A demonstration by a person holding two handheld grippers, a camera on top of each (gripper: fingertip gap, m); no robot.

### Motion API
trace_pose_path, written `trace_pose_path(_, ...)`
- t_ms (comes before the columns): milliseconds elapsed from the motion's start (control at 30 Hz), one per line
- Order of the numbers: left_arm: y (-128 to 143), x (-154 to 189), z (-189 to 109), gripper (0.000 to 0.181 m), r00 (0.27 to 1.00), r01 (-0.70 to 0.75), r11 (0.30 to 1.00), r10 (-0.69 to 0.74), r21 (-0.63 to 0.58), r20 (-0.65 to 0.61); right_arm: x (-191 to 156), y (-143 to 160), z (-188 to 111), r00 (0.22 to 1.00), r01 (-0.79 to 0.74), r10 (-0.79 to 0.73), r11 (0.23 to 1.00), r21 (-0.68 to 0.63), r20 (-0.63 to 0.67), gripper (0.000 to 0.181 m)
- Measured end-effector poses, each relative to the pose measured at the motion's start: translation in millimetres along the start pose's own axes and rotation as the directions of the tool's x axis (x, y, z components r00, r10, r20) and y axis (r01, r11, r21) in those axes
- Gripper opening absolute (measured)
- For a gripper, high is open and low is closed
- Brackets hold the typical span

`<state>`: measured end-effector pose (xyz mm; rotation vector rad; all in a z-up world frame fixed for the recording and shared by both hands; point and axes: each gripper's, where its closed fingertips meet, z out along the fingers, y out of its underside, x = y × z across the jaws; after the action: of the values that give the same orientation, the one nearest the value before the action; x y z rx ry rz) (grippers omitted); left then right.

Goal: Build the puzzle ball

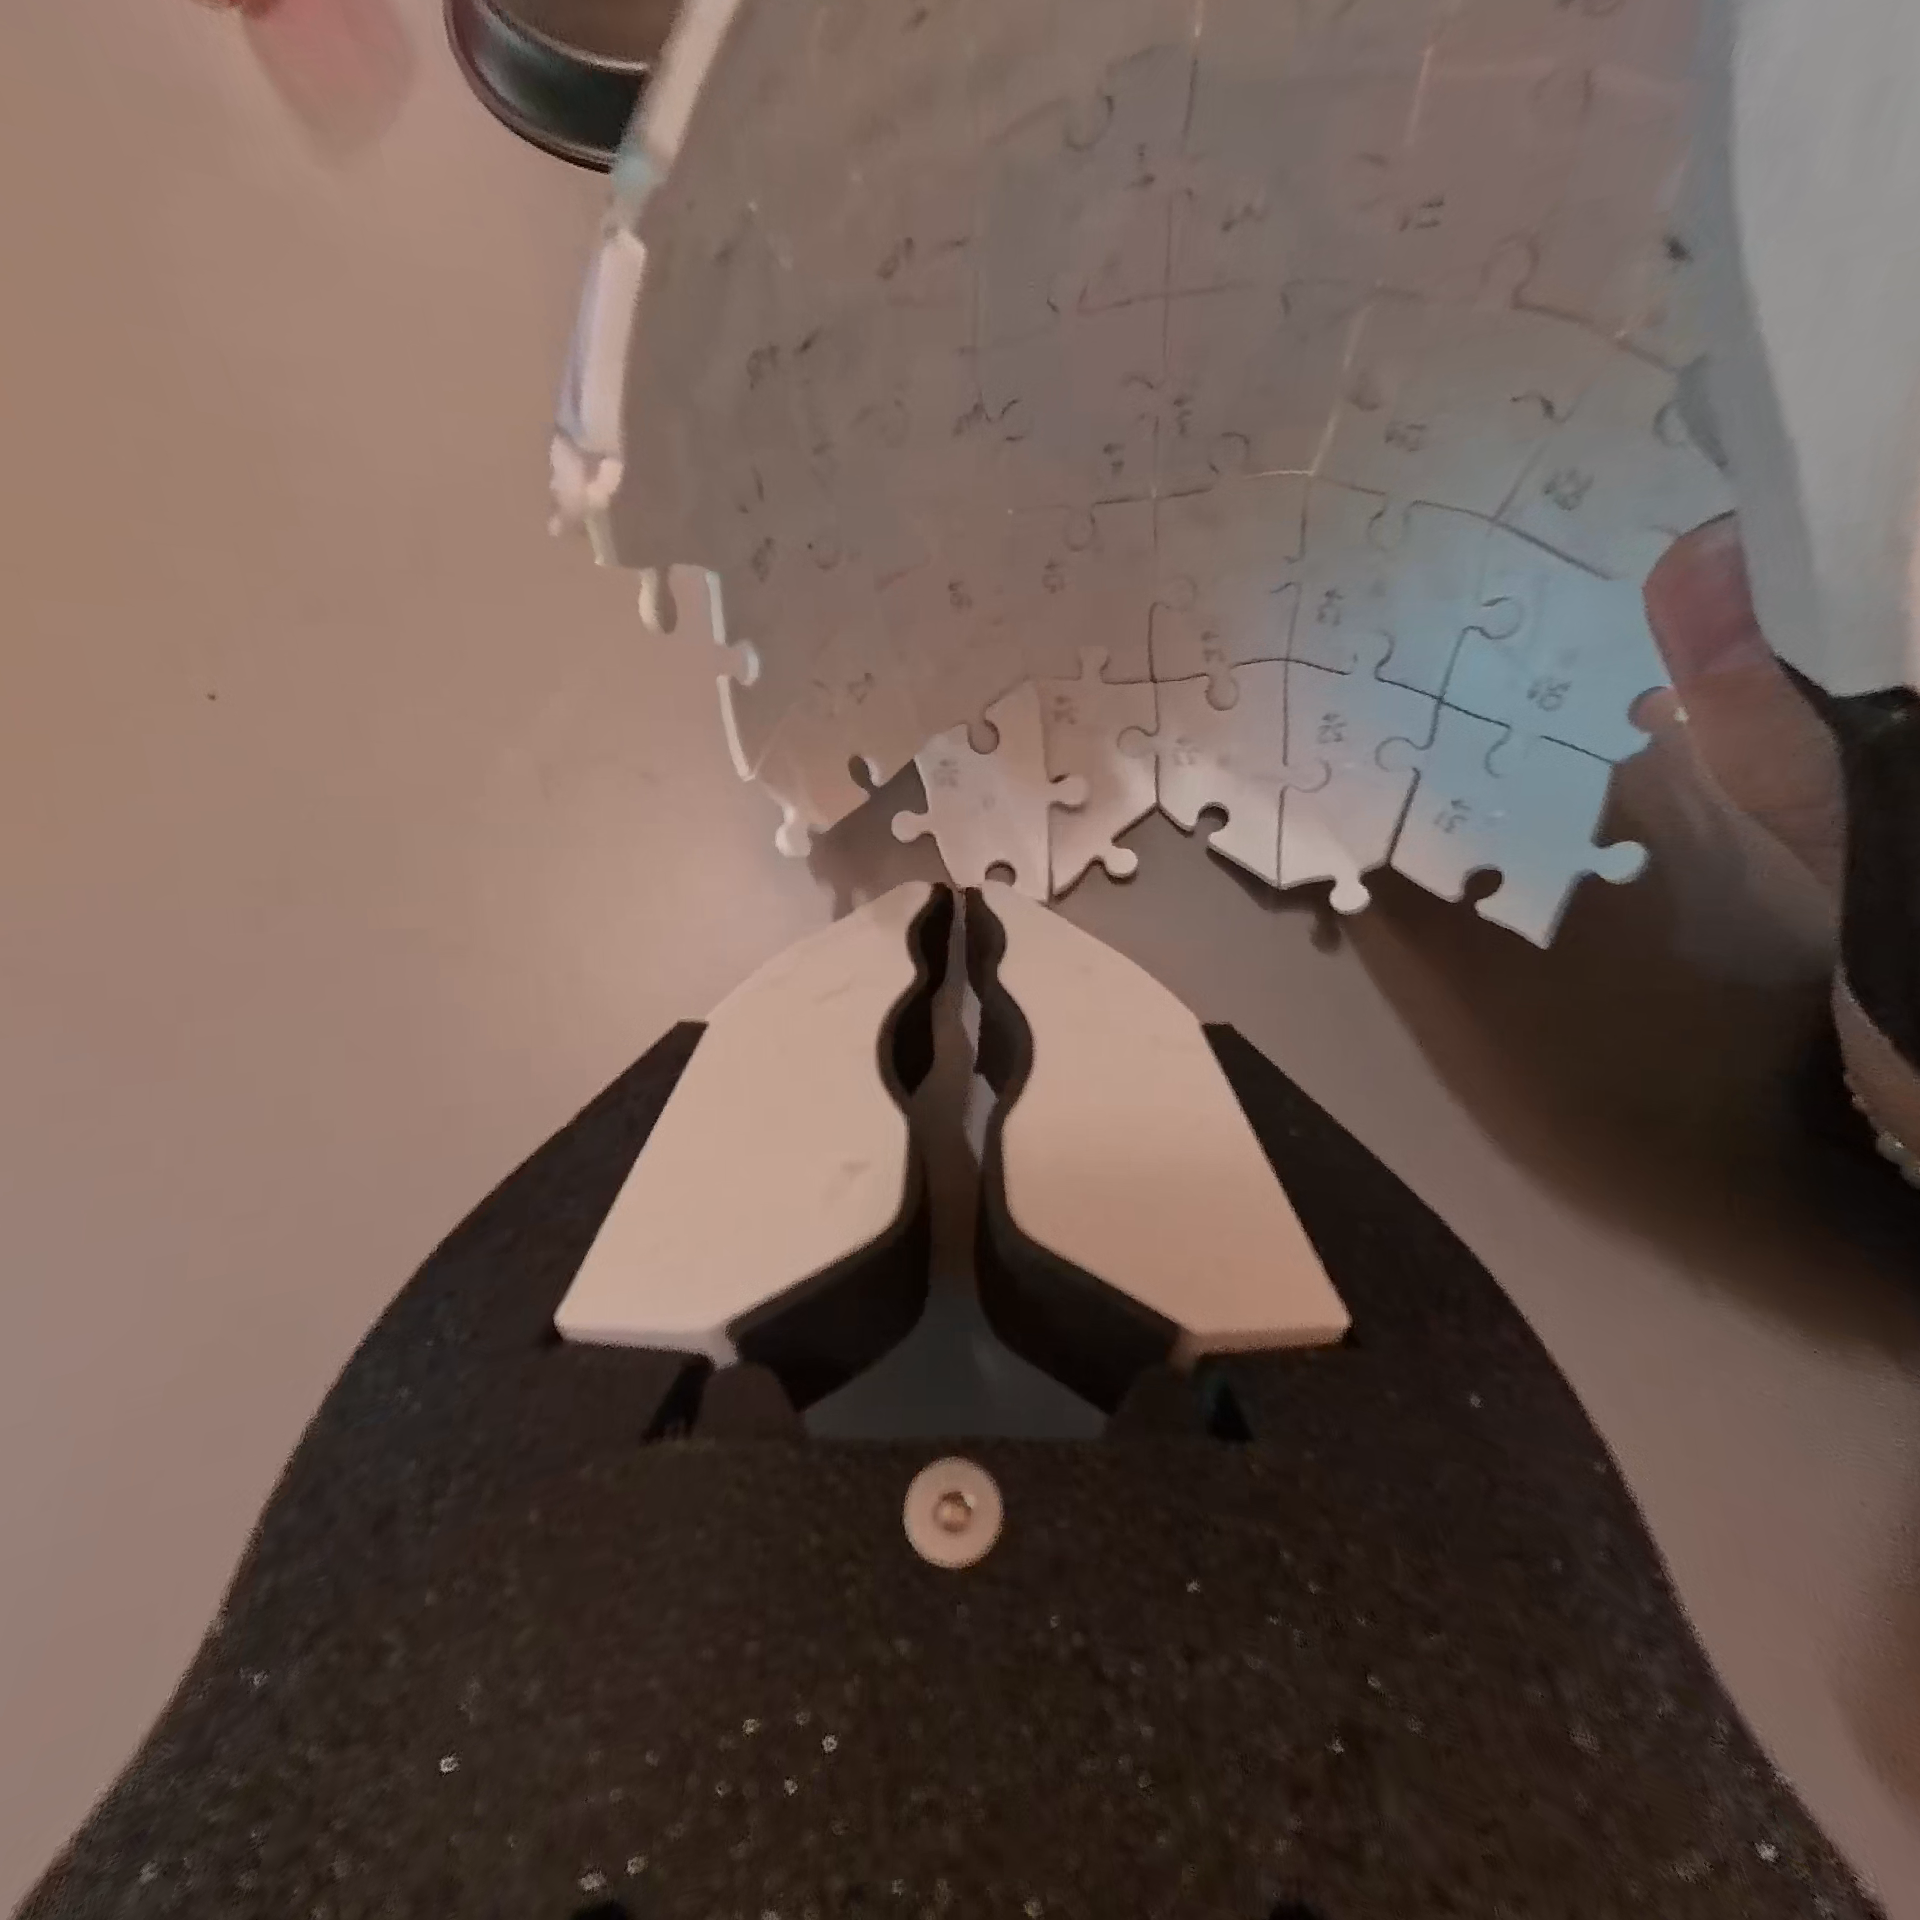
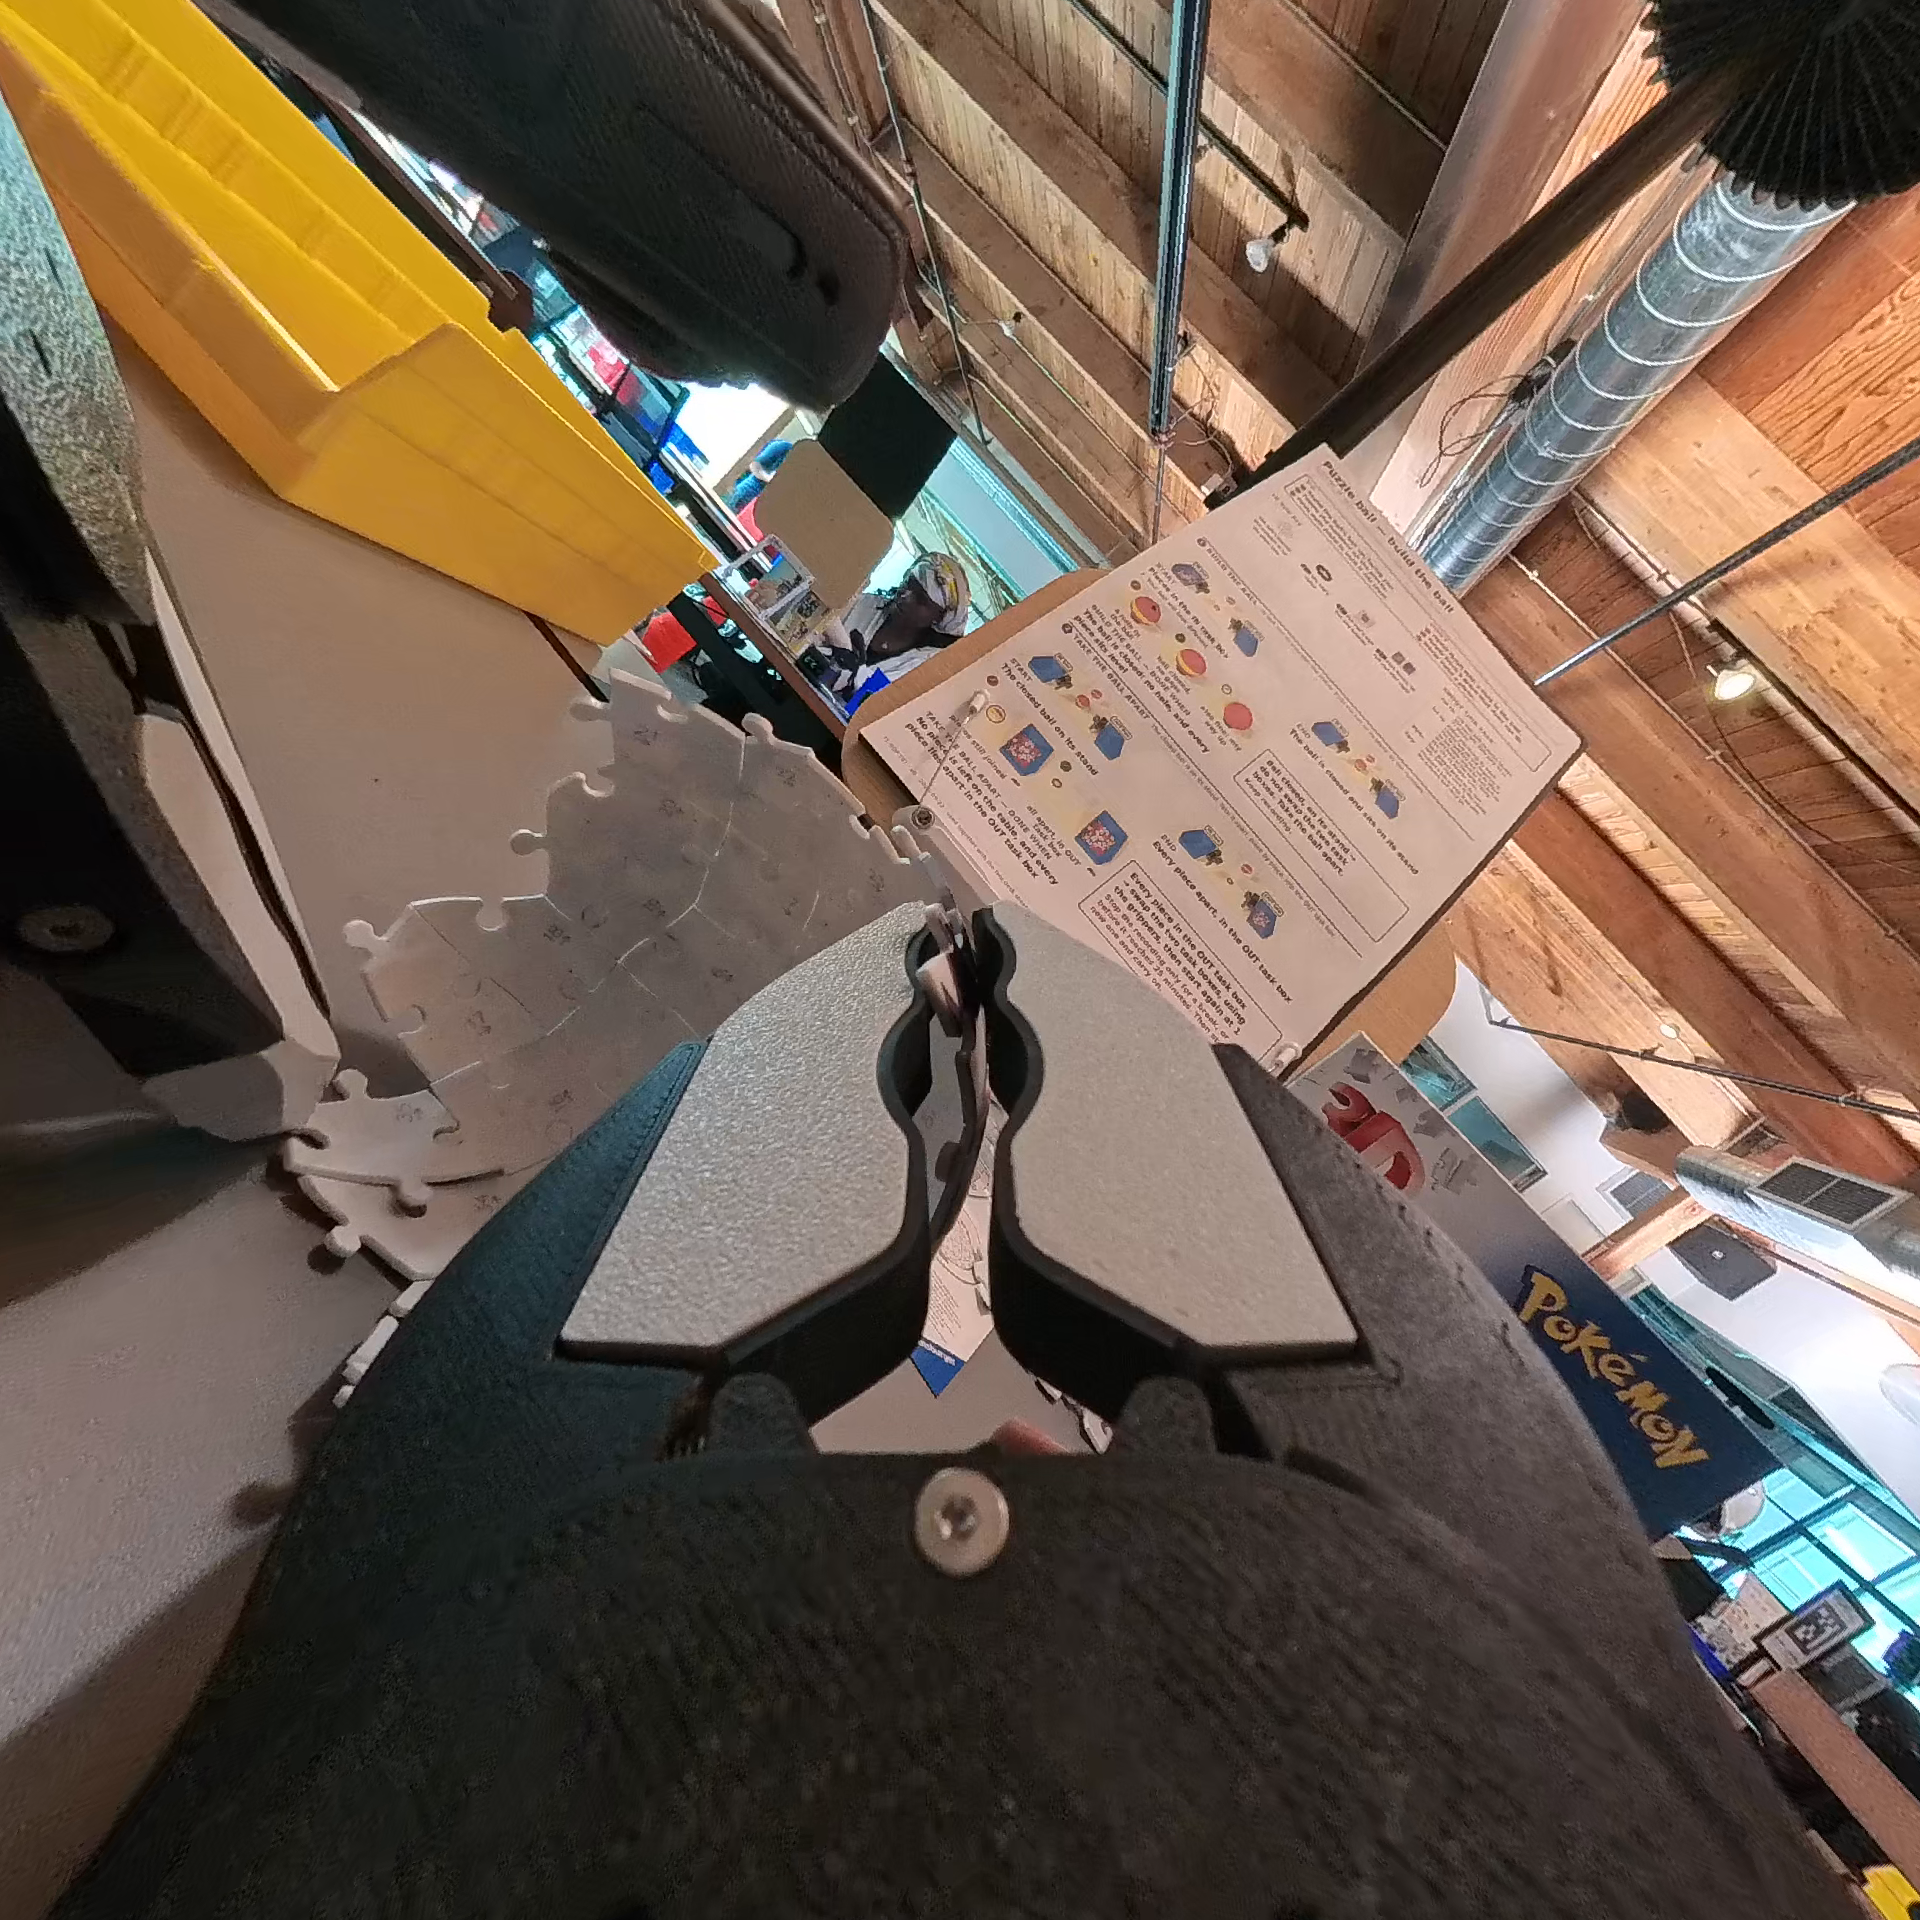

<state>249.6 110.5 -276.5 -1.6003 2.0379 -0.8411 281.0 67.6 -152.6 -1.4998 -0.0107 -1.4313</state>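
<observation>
The half-built puzzle ball (image 1: 1143,364) is a curved white shell of joined, numbered pieces with a jagged lower edge, seen from its inner side. My left gripper (image 1: 958,899) is shut on a thin white puzzle piece (image 1: 987,816) at the shell's lower edge. In the right wrist view this shell (image 2: 644,914) lies to the left. My right gripper (image 2: 961,925) is shut on its rim, and a strip of the printed outer face shows between the jaws. The left gripper (image 2: 296,1081) touches the shell's far lower corner there.
A person's finger (image 1: 1714,644) rests on the shell's right edge. A black round object (image 1: 540,94) stands on the beige table (image 1: 260,831). Yellow bins (image 2: 364,395), an instruction sheet (image 2: 1247,748) and a blue puzzle box (image 2: 1558,1309) stand beyond. There is about 12 centimeters between the tips of the two grippers.
</observation>
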Motion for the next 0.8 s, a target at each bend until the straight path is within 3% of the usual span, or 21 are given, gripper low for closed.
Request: trace_pose_path(800, -4.2, 3.2, 0.0, 0.003, 0.999, -0.041, 0.998, 0.041, 0.037, -0.007, 0.3, 0.2, -0.2, 1.0, 0.002, -0.002, 1.0, -0.001, 0.0, 0.006)
